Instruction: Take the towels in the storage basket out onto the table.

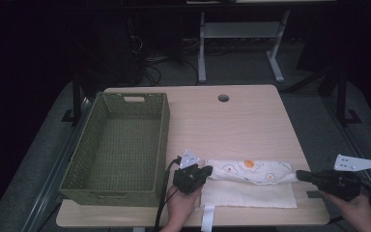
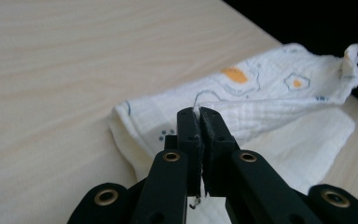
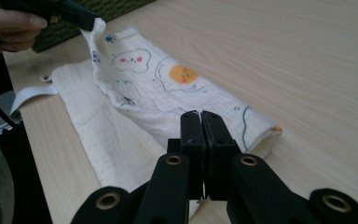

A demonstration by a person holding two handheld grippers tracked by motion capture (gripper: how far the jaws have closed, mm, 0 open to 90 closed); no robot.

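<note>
Patterned cloth point(image 1: 249, 170) lies on table point(image 1: 241, 116) beside green basket point(image 1: 118, 145).

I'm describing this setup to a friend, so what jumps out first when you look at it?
The white cloth printed with fried eggs lies along the table's near edge, partly folded. The left gripper and right gripper each pinch one of its ends, jaws shut. An empty green woven basket sits at the table's left.

White egg-print cloth point(image 1: 249, 180), half-folded, flat near the table's near edge
</note>
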